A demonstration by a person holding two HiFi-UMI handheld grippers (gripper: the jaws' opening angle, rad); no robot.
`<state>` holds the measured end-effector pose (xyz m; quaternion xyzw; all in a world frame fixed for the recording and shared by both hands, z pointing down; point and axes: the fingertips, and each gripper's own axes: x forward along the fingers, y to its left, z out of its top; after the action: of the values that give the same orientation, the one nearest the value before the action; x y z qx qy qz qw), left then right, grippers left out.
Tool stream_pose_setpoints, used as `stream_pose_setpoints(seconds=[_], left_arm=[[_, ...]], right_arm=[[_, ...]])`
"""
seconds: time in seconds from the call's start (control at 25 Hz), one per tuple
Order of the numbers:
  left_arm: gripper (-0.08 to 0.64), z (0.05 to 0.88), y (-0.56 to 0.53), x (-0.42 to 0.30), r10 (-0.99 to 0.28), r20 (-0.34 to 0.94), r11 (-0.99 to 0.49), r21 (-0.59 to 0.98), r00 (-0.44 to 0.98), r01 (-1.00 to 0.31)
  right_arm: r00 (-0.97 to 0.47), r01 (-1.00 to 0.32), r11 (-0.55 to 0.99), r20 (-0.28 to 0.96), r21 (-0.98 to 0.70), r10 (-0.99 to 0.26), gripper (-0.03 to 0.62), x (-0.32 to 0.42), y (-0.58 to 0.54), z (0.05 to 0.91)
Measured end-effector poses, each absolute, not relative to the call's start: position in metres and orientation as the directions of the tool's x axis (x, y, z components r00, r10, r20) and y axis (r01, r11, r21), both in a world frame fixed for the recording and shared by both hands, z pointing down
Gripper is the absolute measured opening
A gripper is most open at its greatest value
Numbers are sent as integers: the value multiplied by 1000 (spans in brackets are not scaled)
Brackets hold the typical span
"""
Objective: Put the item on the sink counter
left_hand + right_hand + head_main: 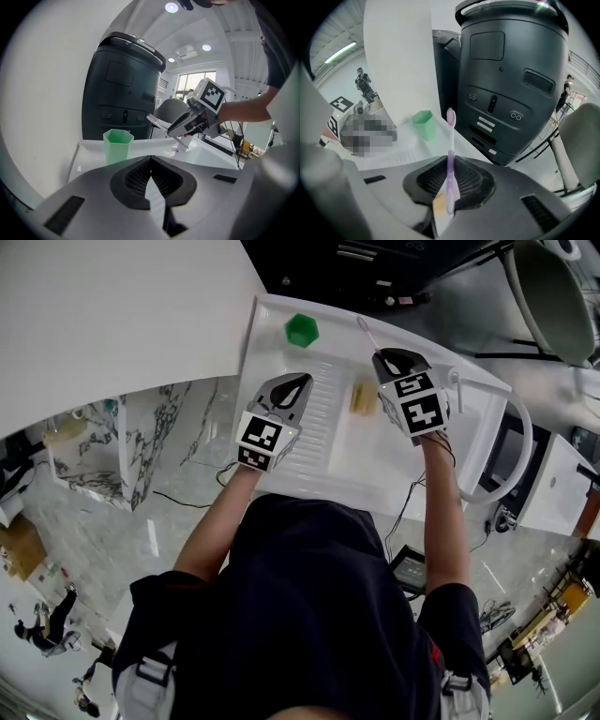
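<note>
My right gripper (pixel 449 187) is clamped on the purple toothbrush (pixel 450 154). The handle is pinched between the pads and the bristled head sticks out past the jaws, above the white sink counter (pixel 375 465). My left gripper (pixel 151 174) has its jaws together on nothing. A green cup (pixel 302 330) stands on the counter ahead of it, and a yellowish block (pixel 363 397) lies between the two grippers.

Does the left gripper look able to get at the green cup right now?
Probably yes: the green cup stands just ahead of the left gripper on the sink counter, nothing between them. Its jaws are shut, so they would have to open first.
</note>
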<state>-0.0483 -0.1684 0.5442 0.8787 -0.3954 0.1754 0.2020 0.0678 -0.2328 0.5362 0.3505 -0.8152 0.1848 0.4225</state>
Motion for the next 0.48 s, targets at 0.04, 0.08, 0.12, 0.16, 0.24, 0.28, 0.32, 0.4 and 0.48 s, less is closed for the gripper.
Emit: stream_pose_setpoints(seconds=[0.04, 0.08, 0.12, 0.16, 0.24, 0.28, 0.32, 0.4, 0.48], left_arm=[[14, 544, -168, -48, -621, 467, -610, 217, 630, -762], [14, 543, -168, -48, -618, 466, -613, 218, 632, -760], [14, 543, -167, -48, -617, 467, -613, 220, 634, -759], [14, 544, -167, -50, -615, 469, -612, 222, 633, -759], [14, 546, -167, -53, -615, 473, -608, 225, 631, -761], [14, 546, -167, -54, -616, 472, -607, 225, 631, -762], [14, 545, -167, -55, -618, 469, -607, 225, 631, -762], [14, 543, -168, -55, -621, 465, -606, 224, 631, -763], [14, 543, -169, -54, -620, 465, -608, 225, 632, -762]], right_arm=[[-396, -712, 702, 825, 1, -403, 63, 66, -233, 538], [-394, -698, 716, 832, 6, -391, 63, 65, -233, 540], [-393, -687, 727, 837, 10, -382, 63, 65, -234, 542], [-391, -676, 736, 841, 13, -374, 63, 64, -235, 544], [-386, -658, 753, 849, 21, -361, 63, 64, -238, 549], [-382, -648, 761, 853, 27, -355, 63, 64, -240, 551], [-376, -639, 768, 858, 34, -351, 63, 64, -241, 553], [-362, -617, 785, 866, 55, -345, 63, 63, -244, 556], [-351, -589, 805, 874, 73, -336, 63, 61, -245, 558]])
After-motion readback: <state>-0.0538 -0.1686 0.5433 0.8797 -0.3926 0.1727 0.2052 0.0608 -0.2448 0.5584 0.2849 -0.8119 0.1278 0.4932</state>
